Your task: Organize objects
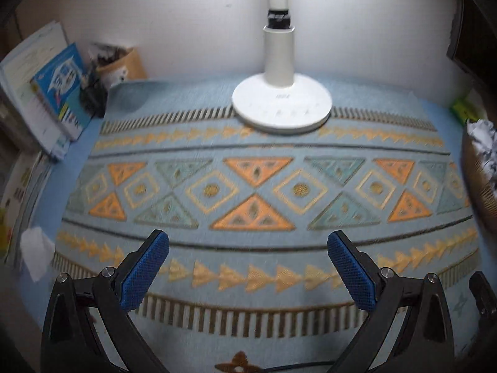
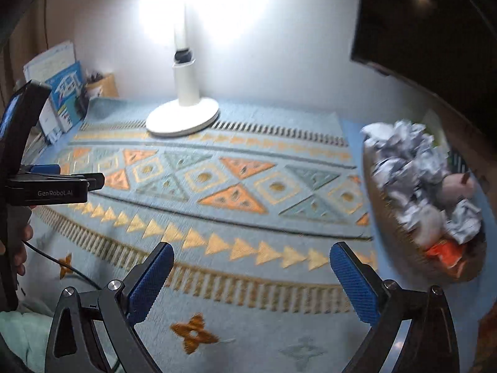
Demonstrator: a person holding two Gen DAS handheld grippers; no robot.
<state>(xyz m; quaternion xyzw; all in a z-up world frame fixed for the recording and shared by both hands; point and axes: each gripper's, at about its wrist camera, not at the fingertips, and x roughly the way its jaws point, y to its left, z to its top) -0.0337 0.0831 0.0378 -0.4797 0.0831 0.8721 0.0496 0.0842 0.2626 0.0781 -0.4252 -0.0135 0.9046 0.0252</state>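
Basket (image 2: 400,233) seemingly full, hand-held grippers (image 1: 248,267) (image 2: 251,276) spread

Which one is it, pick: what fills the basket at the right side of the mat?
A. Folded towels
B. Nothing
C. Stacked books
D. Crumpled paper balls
D: in the right wrist view the woven basket is heaped with crumpled paper balls, with something orange at its near end; the books lean at the far left by the wall instead.

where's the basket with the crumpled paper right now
The basket sits at the right edge of the patterned mat in the right wrist view, right of the white lamp base; the left wrist view shows only its edge.
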